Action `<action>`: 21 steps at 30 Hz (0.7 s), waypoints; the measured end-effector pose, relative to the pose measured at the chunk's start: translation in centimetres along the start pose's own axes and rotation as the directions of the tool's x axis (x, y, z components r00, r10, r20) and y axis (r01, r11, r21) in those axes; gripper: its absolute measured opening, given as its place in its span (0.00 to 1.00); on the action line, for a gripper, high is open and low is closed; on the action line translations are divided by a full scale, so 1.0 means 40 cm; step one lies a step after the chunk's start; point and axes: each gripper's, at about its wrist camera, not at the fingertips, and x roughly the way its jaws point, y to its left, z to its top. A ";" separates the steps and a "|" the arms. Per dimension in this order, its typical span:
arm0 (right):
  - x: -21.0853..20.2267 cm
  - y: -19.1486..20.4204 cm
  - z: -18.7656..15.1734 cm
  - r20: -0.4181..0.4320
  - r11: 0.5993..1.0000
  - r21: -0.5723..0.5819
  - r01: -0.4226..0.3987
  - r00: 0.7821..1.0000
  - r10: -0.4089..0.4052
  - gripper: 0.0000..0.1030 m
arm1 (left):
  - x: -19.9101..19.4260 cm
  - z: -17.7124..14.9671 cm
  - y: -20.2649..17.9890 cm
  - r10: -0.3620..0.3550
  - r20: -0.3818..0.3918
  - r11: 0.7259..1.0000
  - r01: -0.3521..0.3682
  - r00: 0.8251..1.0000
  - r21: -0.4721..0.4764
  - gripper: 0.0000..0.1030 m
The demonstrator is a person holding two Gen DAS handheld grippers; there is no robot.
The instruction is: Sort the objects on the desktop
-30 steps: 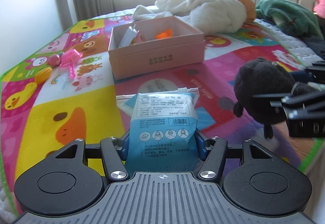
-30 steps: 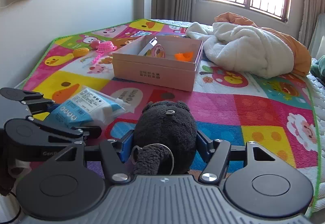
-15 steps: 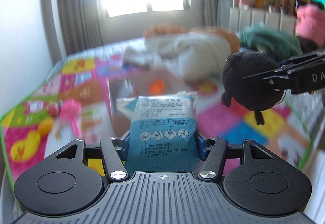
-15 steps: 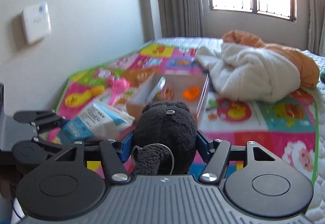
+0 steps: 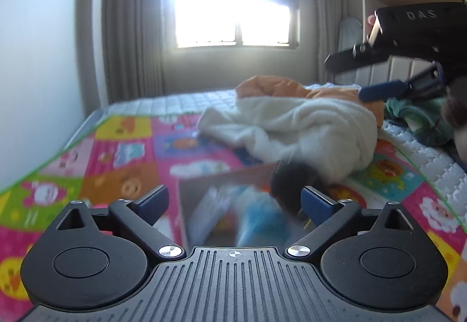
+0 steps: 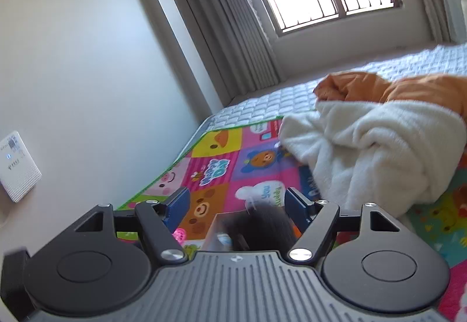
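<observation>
Step in hand: the drop into the cardboard box [image 5: 186, 190]; both carried things look to be going in at once, judging by the blur over the box mouth.
Left claw [image 5: 235, 199]: its jaws have just been opening and now stand wide apart, with nothing pressed between the blue pads.
Blue packet [image 5: 259, 222]: a smeared blue and white shape below the left claw, free of the pads and inside the box walls; whether it has landed or is still falling cannot be told.
Right claw [image 6: 236, 202]: its jaws have just been opening too; they stand apart, and the pads do not seem to press on the toy.
Black plush toy [image 6: 262, 225]: a dark blurred mass low between the right pads and over the near edge of the box; in the left view it shows at the box's right rim [image 5: 287, 182].
Box contents: something orange and something pale, too blurred to name.
Surroundings: the box sits on a cartoon play mat [image 6: 216, 170] spread over a bed, a white and orange blanket [image 6: 376, 144] heaped just behind it.
Left to sort: a pink item [image 6: 179, 234] lies on the mat beside the box.
Next move calls for: checking that both things lie fully inside, then drawing both claws back clear of the rim, jaws kept wide, and turning to the pink item.
Risk: the plush toy may catch on the rim and tip out.
</observation>
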 end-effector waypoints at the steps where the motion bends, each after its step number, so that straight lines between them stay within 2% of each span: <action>1: 0.006 -0.006 -0.007 0.003 1.000 0.001 0.004 1.000 -0.004 0.71 | -0.017 -0.033 0.015 0.022 -0.017 1.000 -0.022 1.000 -0.004 0.99; 4: 0.036 -0.017 -0.031 -0.007 0.998 -0.027 0.058 0.998 -0.058 0.71 | -0.039 -0.120 0.076 0.109 -0.096 0.990 -0.117 0.989 -0.081 1.00; 6: 0.071 -0.007 -0.053 -0.037 0.996 -0.034 0.084 0.996 -0.085 0.71 | -0.032 -0.161 0.133 0.124 -0.153 0.974 -0.149 0.980 -0.170 1.00; 8: 0.110 0.024 -0.075 -0.063 0.994 -0.070 0.084 0.994 -0.089 0.71 | -0.041 -0.201 0.175 0.138 -0.175 0.955 -0.178 0.975 -0.237 1.00; 11: 0.182 0.134 -0.131 -0.115 0.977 -0.204 0.062 0.990 -0.087 0.71 | -0.059 -0.245 0.221 0.225 -0.191 0.923 -0.272 0.955 -0.273 1.00; 13: 0.243 0.233 -0.175 -0.145 0.946 -0.324 0.023 0.987 -0.073 0.71 | -0.075 -0.271 0.253 0.263 -0.183 0.900 -0.309 0.947 -0.308 1.00; 15: 0.322 0.329 -0.214 -0.190 0.910 -0.414 -0.034 0.981 -0.050 0.71 | -0.078 -0.297 0.286 0.276 -0.176 0.876 -0.323 0.945 -0.358 1.00; 17: 0.422 0.412 -0.248 -0.260 0.893 -0.442 -0.085 0.965 -0.037 0.70 | -0.074 -0.319 0.304 0.283 -0.175 0.858 -0.331 0.943 -0.394 1.00; 19: 0.535 0.469 -0.269 -0.329 0.898 -0.427 -0.106 0.943 -0.045 0.70 | -0.060 -0.336 0.311 0.272 -0.169 0.858 -0.318 0.947 -0.404 1.00; 21: 0.633 0.501 -0.284 -0.349 0.903 -0.422 -0.081 0.934 -0.079 0.71 | -0.053 -0.349 0.312 0.250 -0.169 0.866 -0.298 0.953 -0.402 1.00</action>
